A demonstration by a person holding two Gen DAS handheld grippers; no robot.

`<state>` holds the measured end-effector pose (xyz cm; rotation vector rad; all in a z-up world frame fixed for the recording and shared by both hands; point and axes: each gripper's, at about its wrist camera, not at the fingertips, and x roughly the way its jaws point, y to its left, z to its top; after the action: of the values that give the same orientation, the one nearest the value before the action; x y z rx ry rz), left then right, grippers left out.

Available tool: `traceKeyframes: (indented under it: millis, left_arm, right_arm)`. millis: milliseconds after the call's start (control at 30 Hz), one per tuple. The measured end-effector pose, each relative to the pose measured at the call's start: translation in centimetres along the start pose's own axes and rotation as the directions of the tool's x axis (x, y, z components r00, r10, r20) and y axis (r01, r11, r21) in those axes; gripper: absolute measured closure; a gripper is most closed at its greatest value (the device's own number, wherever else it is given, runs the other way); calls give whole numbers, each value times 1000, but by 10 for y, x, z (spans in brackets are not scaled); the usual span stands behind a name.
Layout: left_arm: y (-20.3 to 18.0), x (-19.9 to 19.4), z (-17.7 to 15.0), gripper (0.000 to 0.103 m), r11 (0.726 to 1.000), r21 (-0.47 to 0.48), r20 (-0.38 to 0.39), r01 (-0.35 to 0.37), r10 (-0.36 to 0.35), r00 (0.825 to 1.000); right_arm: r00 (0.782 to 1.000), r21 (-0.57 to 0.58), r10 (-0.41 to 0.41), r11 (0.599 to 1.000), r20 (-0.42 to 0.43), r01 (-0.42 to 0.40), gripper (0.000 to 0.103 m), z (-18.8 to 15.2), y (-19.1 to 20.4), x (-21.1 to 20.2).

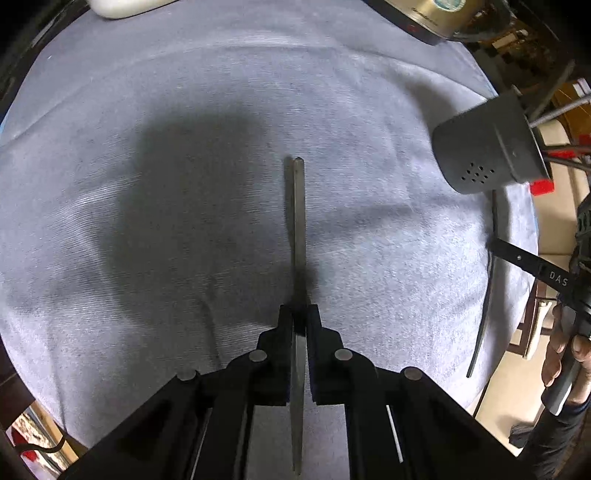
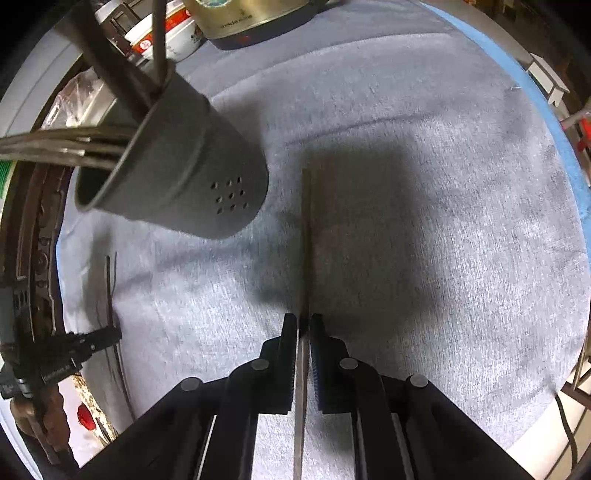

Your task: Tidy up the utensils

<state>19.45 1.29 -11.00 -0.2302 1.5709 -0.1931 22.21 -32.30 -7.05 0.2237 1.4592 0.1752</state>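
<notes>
My left gripper (image 1: 300, 314) is shut on a flat metal utensil (image 1: 297, 221) that points forward, held above the grey cloth (image 1: 184, 110). My right gripper (image 2: 303, 321) is shut on another thin metal utensil (image 2: 306, 236), also pointing forward above the cloth (image 2: 443, 184). A grey utensil holder with small holes (image 2: 192, 166) stands left of the right gripper with several utensils (image 2: 55, 147) in it. The holder also shows at the right of the left wrist view (image 1: 487, 144). The right gripper appears at the right edge of the left view (image 1: 532, 266).
A gold kettle on a dark base (image 2: 243, 18) stands at the far edge; it also shows in the left view (image 1: 436, 14). White bowls (image 2: 166, 37) sit at the far left. A white object (image 1: 125, 7) lies at the top left. The cloth's blue edge (image 2: 546, 107) runs on the right.
</notes>
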Motion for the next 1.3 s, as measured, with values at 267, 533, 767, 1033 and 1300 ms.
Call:
traceKeyframes:
  millis: [267,533,767,1033,1300]
  left_arm:
    - [5,5,8,96,999,-29,-41,-15,14,999]
    - [11,8,22,96,1000,-24,-78,-6,4,997]
    - [5,6,34,97,1000,-11,-70,-16,16,997]
    - [18,-18,15,97,997,-67,74,-29,34,997]
    - [16,-10,0,97,999,-47,34,-25,26,999]
  right_arm:
    - [999,19,-30,999,-33,31,92,25,-4,3]
    - [997,-30,-44,999,-61,42,95,23,9,13]
    - [997,-57,-40,998,-66,36,95,15,10,17]
    - [996,4,45,999,75,-45,97,-16,0,-7]
    - [994,34,86,996,63,-88,97,-22,-12,-7]
